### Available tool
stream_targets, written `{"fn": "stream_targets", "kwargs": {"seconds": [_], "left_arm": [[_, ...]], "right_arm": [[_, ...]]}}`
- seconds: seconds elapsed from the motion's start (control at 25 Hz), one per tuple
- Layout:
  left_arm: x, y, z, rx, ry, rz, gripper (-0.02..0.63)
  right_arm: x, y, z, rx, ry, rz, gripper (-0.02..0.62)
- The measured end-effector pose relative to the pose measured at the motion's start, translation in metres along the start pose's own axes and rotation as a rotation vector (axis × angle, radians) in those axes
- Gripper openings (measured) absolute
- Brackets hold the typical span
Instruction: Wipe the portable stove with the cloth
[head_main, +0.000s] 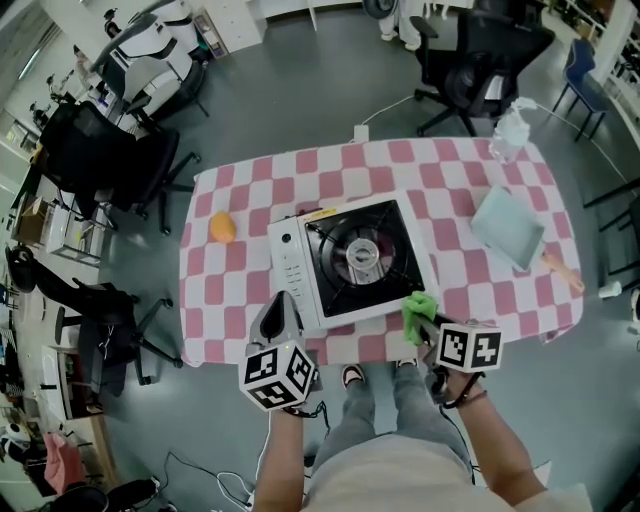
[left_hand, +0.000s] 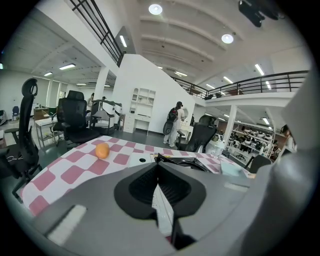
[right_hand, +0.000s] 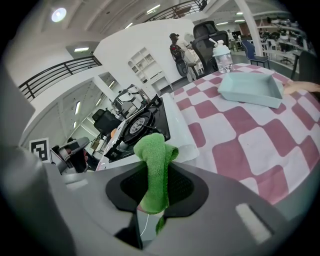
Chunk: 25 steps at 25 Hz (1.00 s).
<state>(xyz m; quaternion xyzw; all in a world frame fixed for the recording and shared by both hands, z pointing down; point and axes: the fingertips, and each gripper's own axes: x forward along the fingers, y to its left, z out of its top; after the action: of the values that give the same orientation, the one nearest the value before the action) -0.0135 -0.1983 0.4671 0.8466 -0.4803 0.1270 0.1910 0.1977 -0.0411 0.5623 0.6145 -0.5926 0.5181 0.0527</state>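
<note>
A white portable stove with a black burner top sits mid-table on the pink checked cloth; it also shows as the stove ahead of the right jaws and as the stove beyond the left jaws. My right gripper hovers at the stove's near right corner, shut on a folded green cloth that sticks up between its jaws; the cloth shows at that corner. My left gripper is by the stove's near left corner, its jaws closed together and holding nothing.
An orange lies left of the stove. A pale blue tray and a wooden-handled tool lie to the right. A water bottle stands at the far right corner. Office chairs ring the table.
</note>
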Motion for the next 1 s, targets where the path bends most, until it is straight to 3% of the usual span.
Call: {"fn": "stream_targets", "kwargs": {"seconds": [1.0], "left_arm": [[0.021, -0.034, 0.010, 0.027, -0.003, -0.019, 0.000]], "right_arm": [[-0.027, -0.054, 0.021, 0.059, -0.032, -0.030, 0.078]]}}
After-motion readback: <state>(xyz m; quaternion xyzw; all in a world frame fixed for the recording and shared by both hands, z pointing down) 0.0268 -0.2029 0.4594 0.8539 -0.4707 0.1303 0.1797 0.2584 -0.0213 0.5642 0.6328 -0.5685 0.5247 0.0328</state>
